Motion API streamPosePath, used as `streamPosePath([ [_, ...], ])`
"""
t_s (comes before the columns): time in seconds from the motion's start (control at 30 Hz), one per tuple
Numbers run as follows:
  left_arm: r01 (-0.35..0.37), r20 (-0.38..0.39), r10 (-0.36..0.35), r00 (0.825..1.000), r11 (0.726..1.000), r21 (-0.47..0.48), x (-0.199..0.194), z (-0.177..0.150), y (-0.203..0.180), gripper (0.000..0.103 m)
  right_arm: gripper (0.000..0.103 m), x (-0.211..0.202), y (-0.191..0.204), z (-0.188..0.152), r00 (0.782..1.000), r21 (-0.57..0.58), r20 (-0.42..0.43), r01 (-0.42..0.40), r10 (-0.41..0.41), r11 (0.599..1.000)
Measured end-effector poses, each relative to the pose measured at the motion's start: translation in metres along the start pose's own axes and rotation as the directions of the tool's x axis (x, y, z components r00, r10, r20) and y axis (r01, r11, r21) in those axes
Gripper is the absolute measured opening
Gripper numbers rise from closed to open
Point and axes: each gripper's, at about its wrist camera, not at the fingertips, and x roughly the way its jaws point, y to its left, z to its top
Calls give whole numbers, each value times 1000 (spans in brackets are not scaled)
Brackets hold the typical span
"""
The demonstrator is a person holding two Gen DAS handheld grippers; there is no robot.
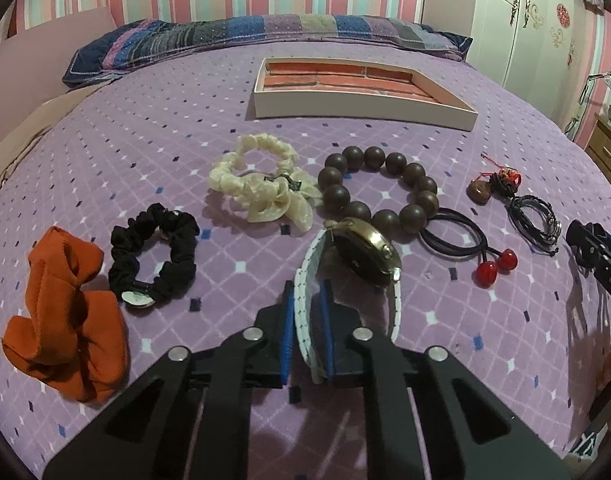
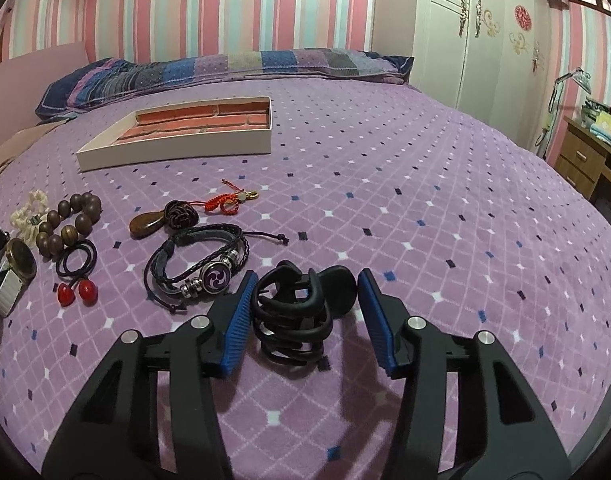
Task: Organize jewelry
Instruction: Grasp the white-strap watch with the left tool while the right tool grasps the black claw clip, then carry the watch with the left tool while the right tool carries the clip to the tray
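My left gripper (image 1: pixel 308 292) is shut on the white strap of a gold-rimmed watch (image 1: pixel 365 250), which also shows in the right wrist view (image 2: pixel 19 264). My right gripper (image 2: pixel 305 280) is open around a black hair claw clip (image 2: pixel 301 312) lying on the bed; the pads do not touch it. A white tray with a brick-pattern floor (image 1: pixel 361 110) lies further back, also in the right wrist view (image 2: pixel 177 152). Spread on the bed are a brown bead bracelet (image 1: pixel 377 188), a cream scrunchie (image 1: pixel 257 184), a black scrunchie (image 1: pixel 153 252) and a braided leather bracelet (image 2: pixel 201 268).
An orange scrunchie (image 1: pixel 65 316) lies at the left. A black hair tie with red cherries (image 1: pixel 465 244), and a brown pendant with red cord (image 2: pixel 177 216) lie on the purple bedspread (image 2: pixel 425 220). Pillows (image 1: pixel 265 36) line the striped wall; a wardrobe (image 2: pixel 485 40) and desk (image 2: pixel 585 152) stand right.
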Motion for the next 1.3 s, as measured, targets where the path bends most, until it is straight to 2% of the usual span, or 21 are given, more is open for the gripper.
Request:
streamPosePath([
  [0.23,13,14,-12,1000,1000,-14,-7,0,5,7,51,-8,12,9,999,-48,40,-30,32,998],
  [0.43,12,47,-12,999,1000,8,-17,6,-2,7,51,-14,19,26,995,-57,78,-57,62,997],
  [0.87,62,106,-60,993,998,-9,-39,24,-2,7,51,-8,31,34,992,-59,66,-100,104,993],
  [1.1,58,129,-54,990,998,-25,-38,53,-3,7,51,-4,39,55,988,-56,82,-125,130,991],
  [1.3,66,139,-55,989,995,-70,-18,104,1,7,51,16,48,105,979,-48,112,-163,168,985],
])
